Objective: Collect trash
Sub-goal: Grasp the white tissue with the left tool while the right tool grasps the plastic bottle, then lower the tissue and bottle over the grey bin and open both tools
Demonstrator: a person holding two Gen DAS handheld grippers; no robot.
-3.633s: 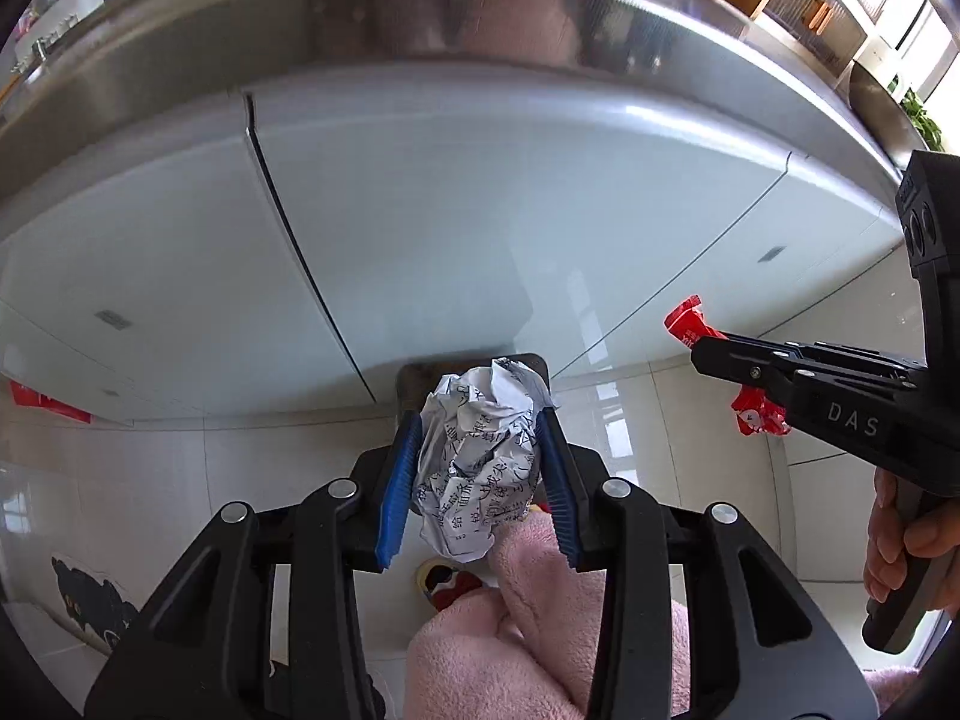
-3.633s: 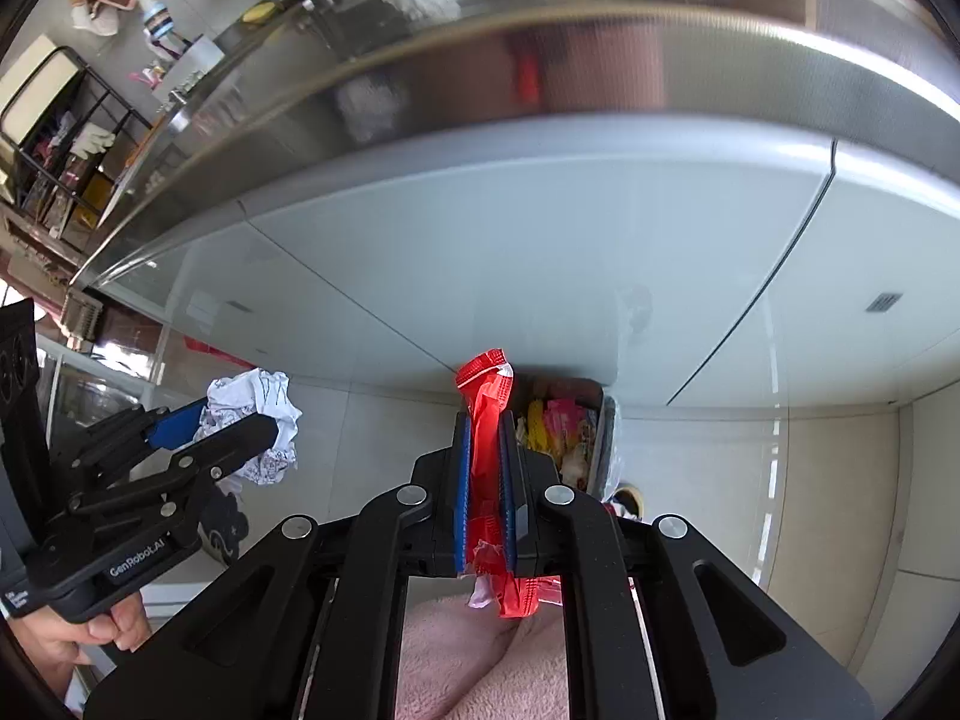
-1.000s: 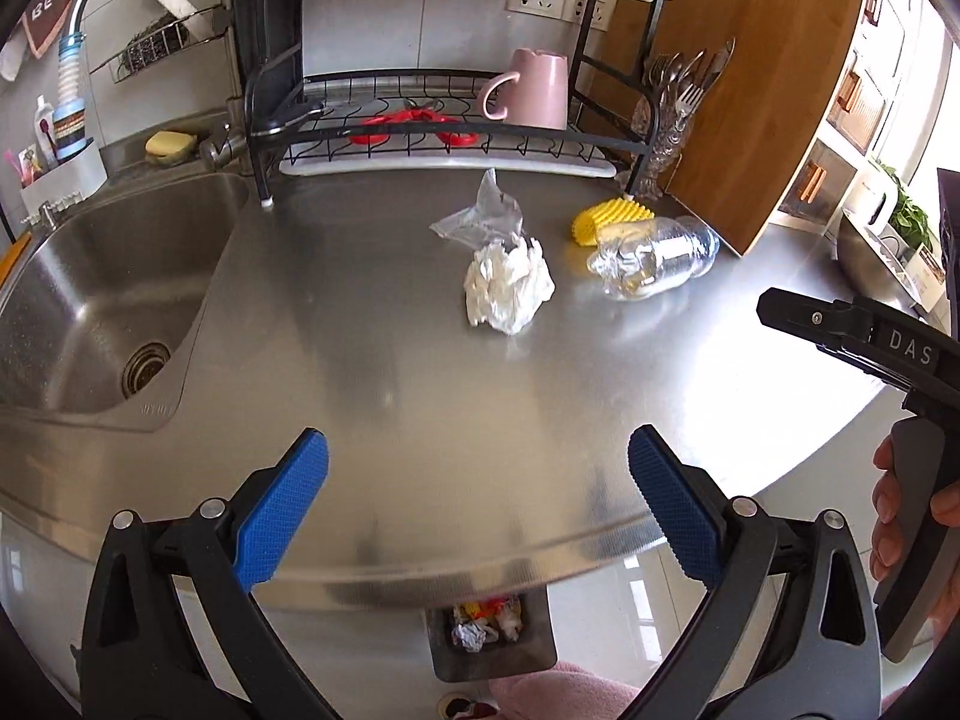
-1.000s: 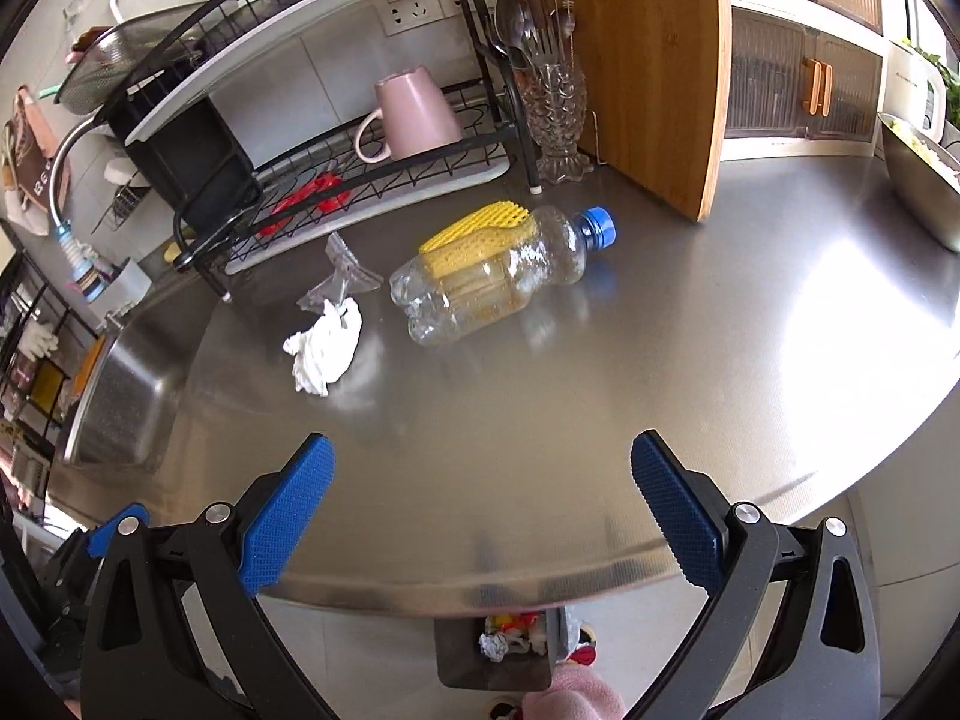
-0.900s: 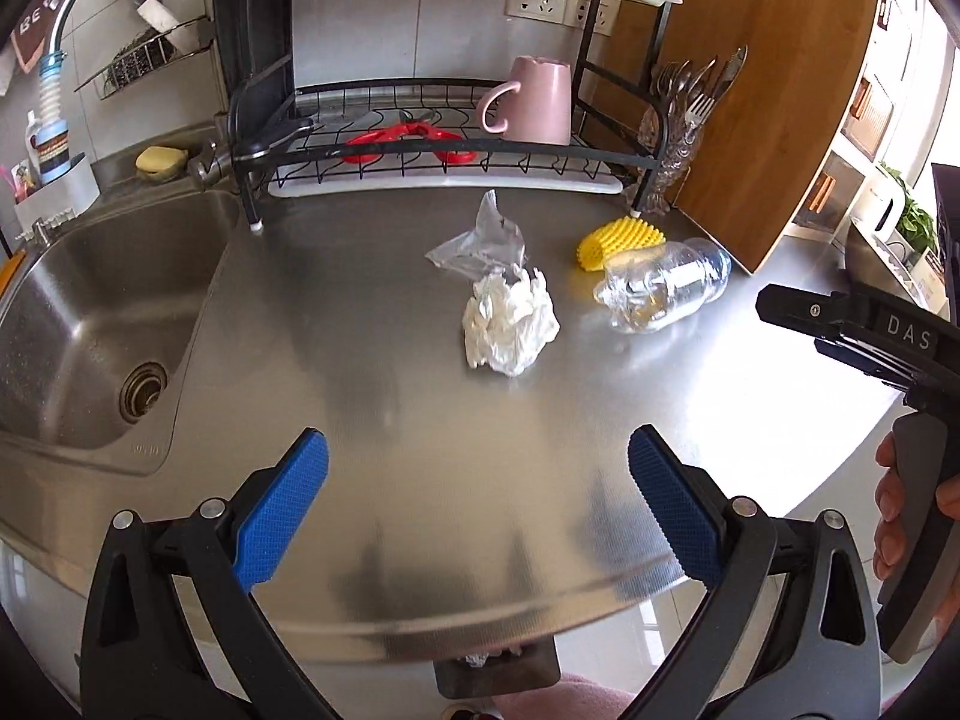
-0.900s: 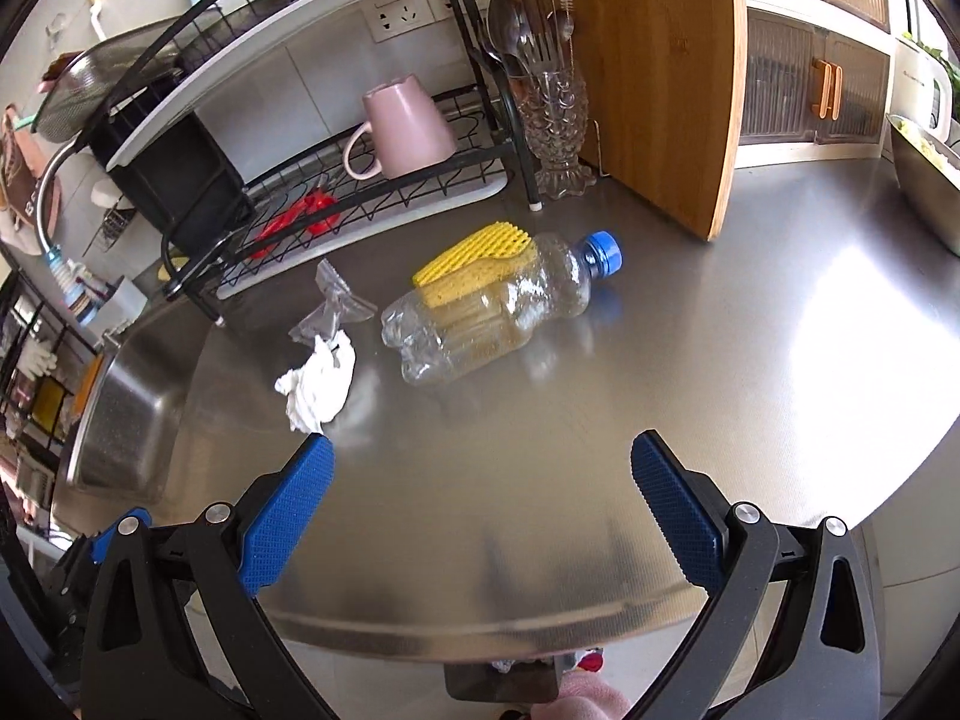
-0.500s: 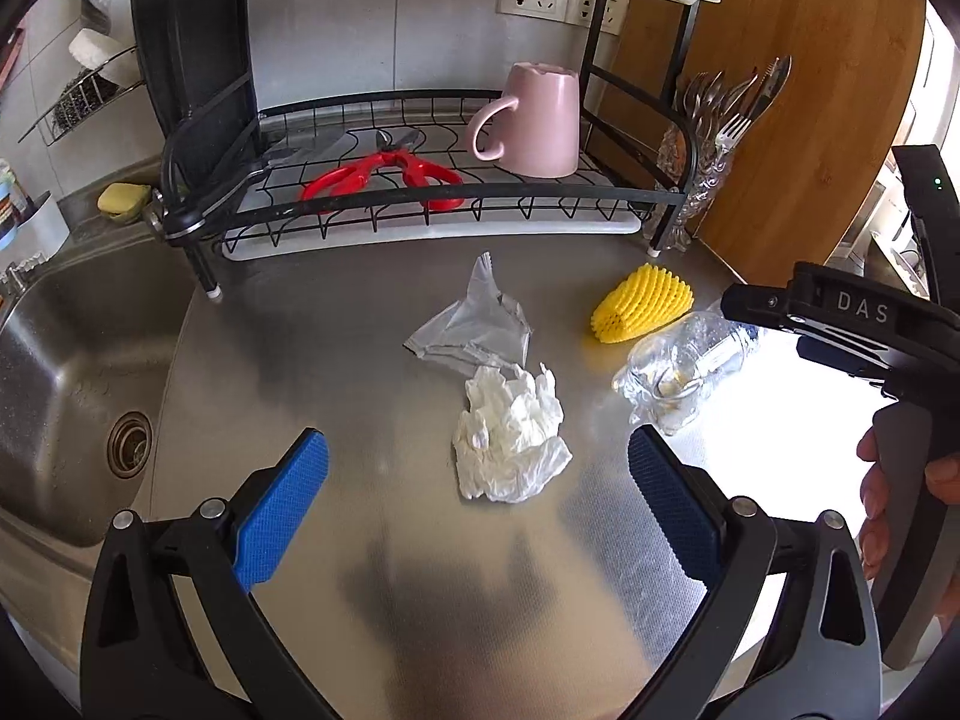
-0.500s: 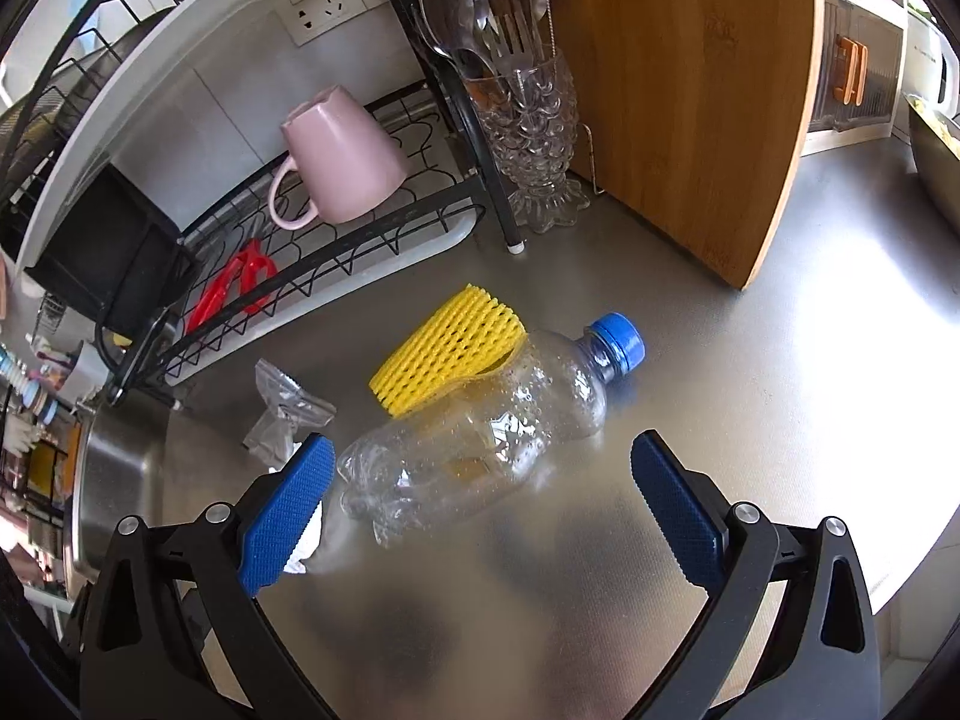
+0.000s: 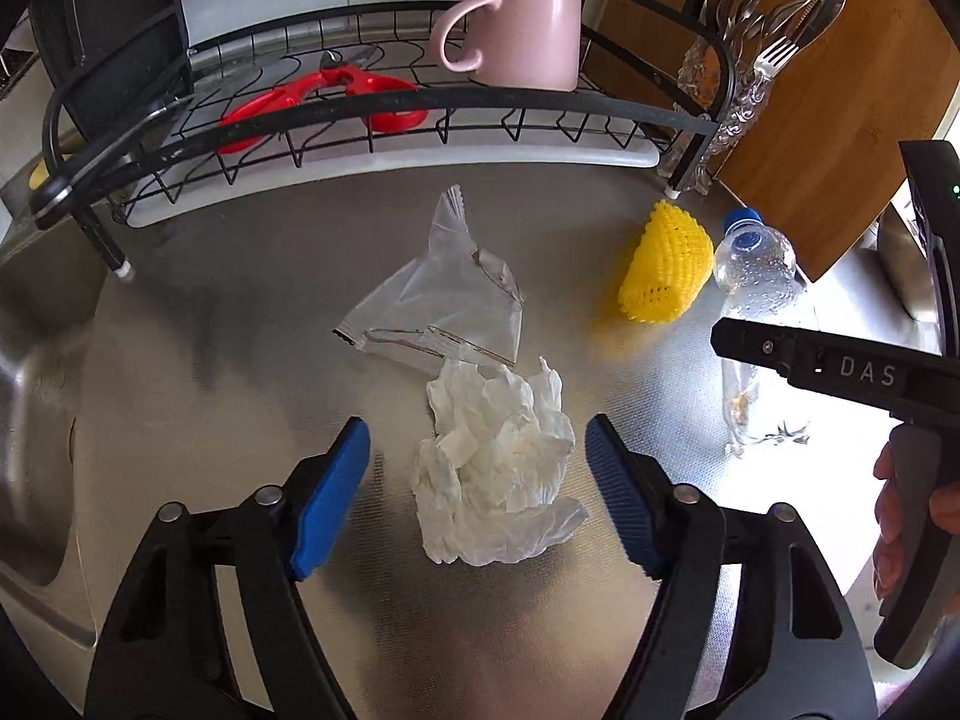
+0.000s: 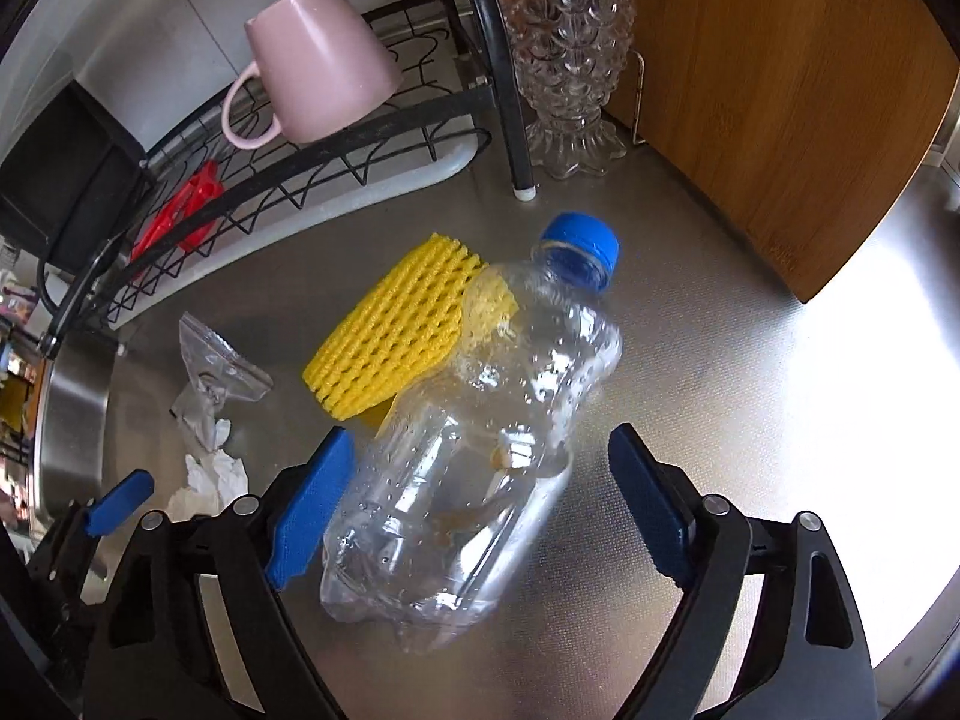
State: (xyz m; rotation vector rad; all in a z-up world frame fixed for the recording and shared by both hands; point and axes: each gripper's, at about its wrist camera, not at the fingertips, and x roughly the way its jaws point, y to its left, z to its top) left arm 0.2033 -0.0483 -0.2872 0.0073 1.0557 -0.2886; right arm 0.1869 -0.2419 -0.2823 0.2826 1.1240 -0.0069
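Observation:
A crumpled white tissue point(image 9: 498, 468) lies on the steel counter, between the open fingers of my left gripper point(image 9: 477, 492). A clear plastic wrapper point(image 9: 444, 306) lies just behind it. A crushed clear bottle point(image 10: 474, 420) with a blue cap lies on its side between the open fingers of my right gripper point(image 10: 477, 510); it also shows in the left wrist view point(image 9: 753, 294). A yellow foam net point(image 10: 396, 336) lies against the bottle's far left side. The right gripper shows in the left wrist view point(image 9: 840, 366) over the bottle.
A black dish rack point(image 9: 384, 114) with a pink mug point(image 9: 522, 30) and red scissors point(image 9: 318, 102) stands at the back. A glass cutlery holder point(image 10: 570, 60) and a wooden board point(image 10: 780, 90) stand at the back right. The sink point(image 9: 30, 420) is left.
Both grippers have moved forward and down over the counter. The left now straddles the tissue and the right straddles the bottle. Earlier they dropped a paper ball and a red wrapper.

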